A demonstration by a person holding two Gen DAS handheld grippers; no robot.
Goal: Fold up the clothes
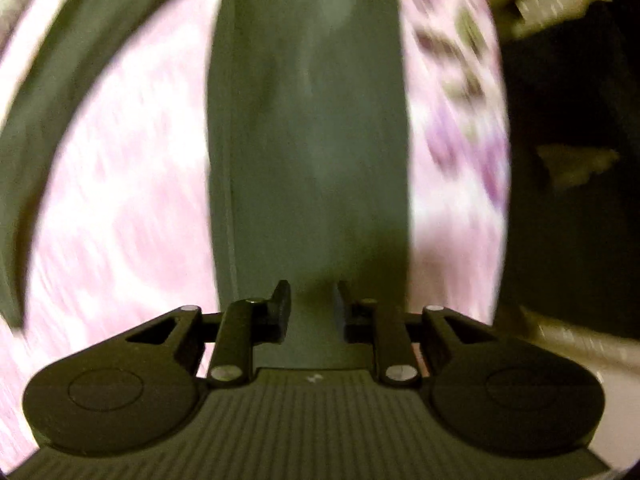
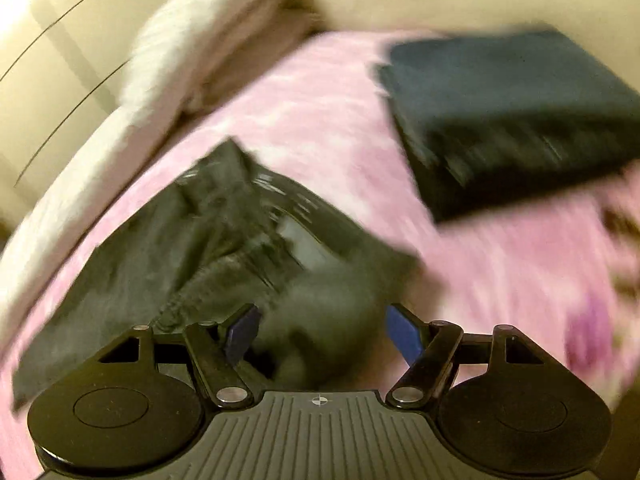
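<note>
- A dark grey-green fabric garment (image 1: 308,140) fills the middle of the left wrist view as a long, smooth strip that runs straight away from the camera, lying on a pink patterned bedspread (image 1: 120,200).
- A second band of the same grey-green cloth curves along the left edge of that view, with pink bedspread between the two.
- In the right wrist view the garment (image 2: 224,232) lies rumpled and creased on the pink bedspread (image 2: 320,112), one flat part stretching toward the lower left; a pale patch, perhaps a label, shows in its folds, though blur hides detail.
- A folded stack of dark navy cloth (image 2: 508,116) rests on the bedspread well apart from the garment, toward the far right.
- A cream pillow (image 2: 208,36) lies at the far edge of the bed.
- The left gripper (image 1: 312,306) points along the strip, its fingers a narrow gap apart with grey-green cloth showing between them; I cannot tell whether they pinch it.
- The right gripper (image 2: 324,330) hangs low over the rumpled end of the garment, its blue-padded fingers (image 2: 404,334) spread wide, released, with a bunched fold of cloth lying in the gap.
</note>
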